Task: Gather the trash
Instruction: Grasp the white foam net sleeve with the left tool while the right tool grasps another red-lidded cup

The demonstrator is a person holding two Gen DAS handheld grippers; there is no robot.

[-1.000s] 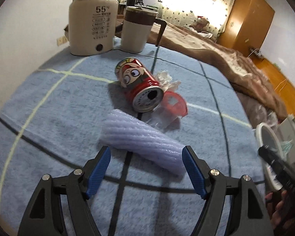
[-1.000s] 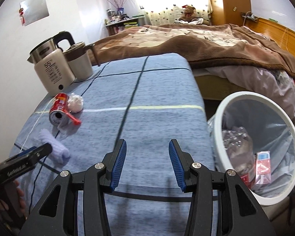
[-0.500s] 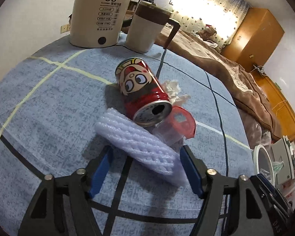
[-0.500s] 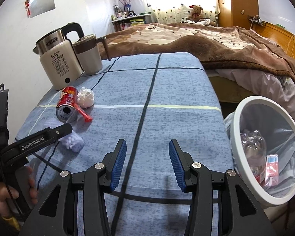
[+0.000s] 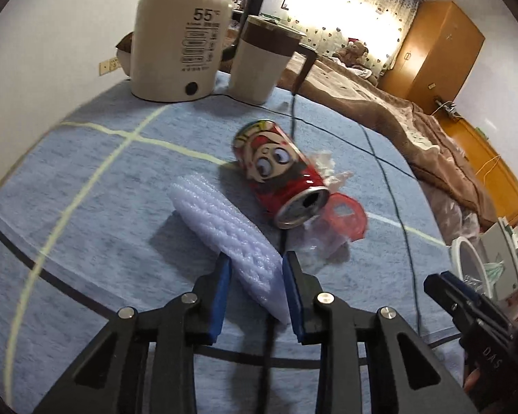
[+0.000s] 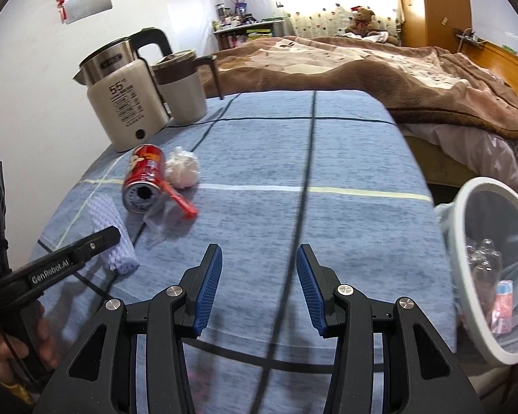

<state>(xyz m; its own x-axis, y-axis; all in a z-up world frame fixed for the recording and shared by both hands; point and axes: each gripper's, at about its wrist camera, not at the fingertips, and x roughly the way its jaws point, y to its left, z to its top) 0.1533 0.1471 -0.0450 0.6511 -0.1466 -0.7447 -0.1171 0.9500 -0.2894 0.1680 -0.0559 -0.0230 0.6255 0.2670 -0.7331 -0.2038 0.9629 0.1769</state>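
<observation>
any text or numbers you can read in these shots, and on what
"55" with a small degree mark: front of the cream kettle, also.
"GenRobot.AI": side of the left gripper.
"DAS": right gripper's body; the rest is cut off.
Too small or blurred: the kettle's rows of small print and its steel band, the red can lettering, the red packet in the bin.

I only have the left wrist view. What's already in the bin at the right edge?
Observer: A crushed clear plastic bottle and a small red packet lie inside the white-rimmed bin.
Operator: Are the right tongs carrying anything?
Observer: No, they are open and empty above the blue cloth.
Operator: What's the white stuff behind the can?
Observer: A crumpled tissue ball, right beside it.
</observation>
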